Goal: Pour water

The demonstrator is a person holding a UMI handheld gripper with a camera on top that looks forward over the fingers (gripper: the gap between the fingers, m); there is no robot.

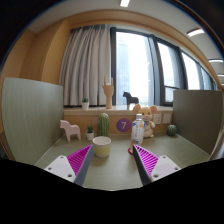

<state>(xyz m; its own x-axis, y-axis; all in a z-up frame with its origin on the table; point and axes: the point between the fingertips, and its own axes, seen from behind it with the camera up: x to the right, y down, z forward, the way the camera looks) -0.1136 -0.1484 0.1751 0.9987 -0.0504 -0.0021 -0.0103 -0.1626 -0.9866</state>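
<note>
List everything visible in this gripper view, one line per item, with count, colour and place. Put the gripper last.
Paper cup: one, cream, on the table just ahead of the left finger.
Clear plastic water bottle: one, transparent with a pale cap, upright beyond the right finger.
Toy unicorn: one, white and pink, on the table left of the cup.
Cactus figure: one, green, behind the cup.
Round purple object: one, purple, between cactus and bottle; what it is cannot be told.
Small dark horse figure: one, black, on the window ledge.
Curtain: one, light grey, left of the window.
Grey table: one, under it all.
Gripper: one, open, magenta pads, holding nothing.
</note>
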